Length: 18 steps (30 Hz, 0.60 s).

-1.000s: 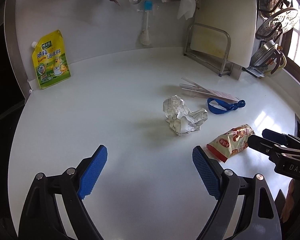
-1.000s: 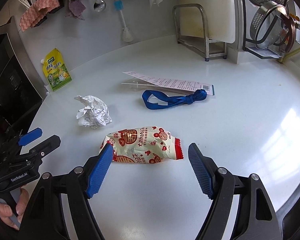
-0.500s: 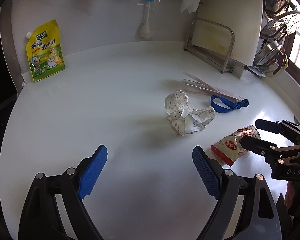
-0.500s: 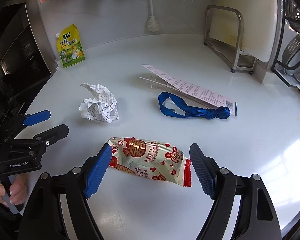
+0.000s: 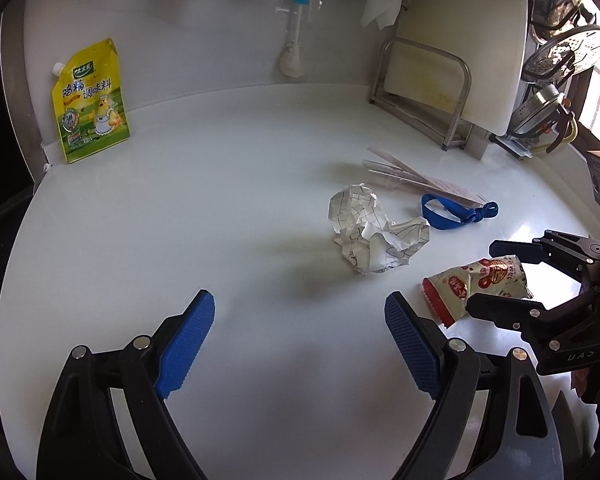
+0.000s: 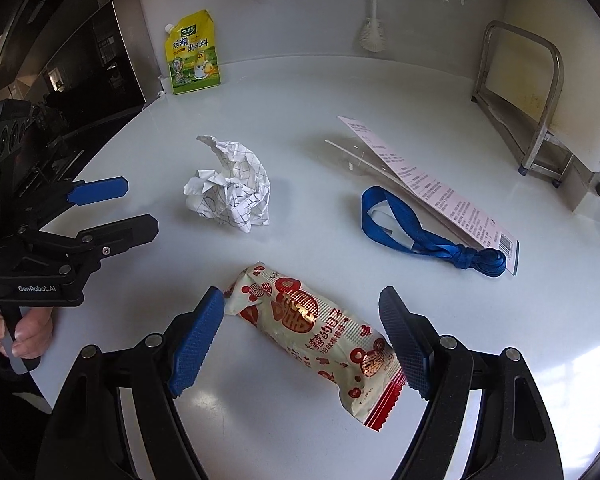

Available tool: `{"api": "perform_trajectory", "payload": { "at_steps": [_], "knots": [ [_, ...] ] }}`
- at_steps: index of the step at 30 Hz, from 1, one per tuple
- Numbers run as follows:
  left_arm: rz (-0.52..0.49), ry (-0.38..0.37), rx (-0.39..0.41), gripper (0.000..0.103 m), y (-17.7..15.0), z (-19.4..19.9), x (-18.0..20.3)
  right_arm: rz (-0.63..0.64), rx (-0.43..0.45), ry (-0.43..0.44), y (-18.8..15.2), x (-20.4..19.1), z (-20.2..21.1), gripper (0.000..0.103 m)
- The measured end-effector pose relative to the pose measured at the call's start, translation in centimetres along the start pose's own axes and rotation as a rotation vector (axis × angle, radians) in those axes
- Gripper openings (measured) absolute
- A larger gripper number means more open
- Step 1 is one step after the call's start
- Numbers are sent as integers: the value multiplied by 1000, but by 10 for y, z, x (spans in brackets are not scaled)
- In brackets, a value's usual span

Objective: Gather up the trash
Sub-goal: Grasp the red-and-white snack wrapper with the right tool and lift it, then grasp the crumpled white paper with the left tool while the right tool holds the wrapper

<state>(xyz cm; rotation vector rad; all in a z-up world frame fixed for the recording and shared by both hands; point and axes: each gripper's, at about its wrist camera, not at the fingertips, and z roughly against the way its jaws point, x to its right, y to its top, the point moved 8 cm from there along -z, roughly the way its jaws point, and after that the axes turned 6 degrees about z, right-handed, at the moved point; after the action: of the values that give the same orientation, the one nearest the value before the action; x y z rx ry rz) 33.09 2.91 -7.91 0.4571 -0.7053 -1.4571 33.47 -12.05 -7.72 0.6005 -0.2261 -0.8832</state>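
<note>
A red-and-cream snack wrapper lies on the white counter between the open fingers of my right gripper; it also shows in the left wrist view. A crumpled checked paper ball lies beyond it, ahead and right of my left gripper, which is open and empty. A knotted blue strap and a long pink receipt on clear plastic lie further right. My right gripper appears in the left wrist view, my left gripper in the right wrist view.
A yellow seasoning pouch leans on the back wall at left. A metal rack holding a white cutting board stands at the back right. A brush and cloths hang on the wall. A dark appliance borders the counter's left.
My right gripper has moved forward and turned so the snack wrapper now lies between its fingers. My left gripper has shifted slightly; its view tilted down a little.
</note>
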Motion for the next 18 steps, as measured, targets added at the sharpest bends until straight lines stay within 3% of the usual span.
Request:
{"api": "perform_trajectory", "payload": {
  "at_steps": [2, 4, 6, 13, 18],
  "knots": [
    [-6, 2, 3, 85, 0, 0, 1, -12, 24, -6, -2, 0, 2, 76],
    [-12, 13, 9, 85, 0, -1, 1, -13, 27, -2, -5, -2, 1, 65],
    [-11, 22, 9, 85, 0, -2, 0, -18, 23, 2, -6, -4, -1, 48],
    [-2, 32, 17, 85, 4, -4, 0, -55, 41, -13, -5, -6, -1, 19],
    [9, 24, 20, 85, 6, -5, 6, -158, 77, -52, -10, 7, 8, 17]
  ]
}}
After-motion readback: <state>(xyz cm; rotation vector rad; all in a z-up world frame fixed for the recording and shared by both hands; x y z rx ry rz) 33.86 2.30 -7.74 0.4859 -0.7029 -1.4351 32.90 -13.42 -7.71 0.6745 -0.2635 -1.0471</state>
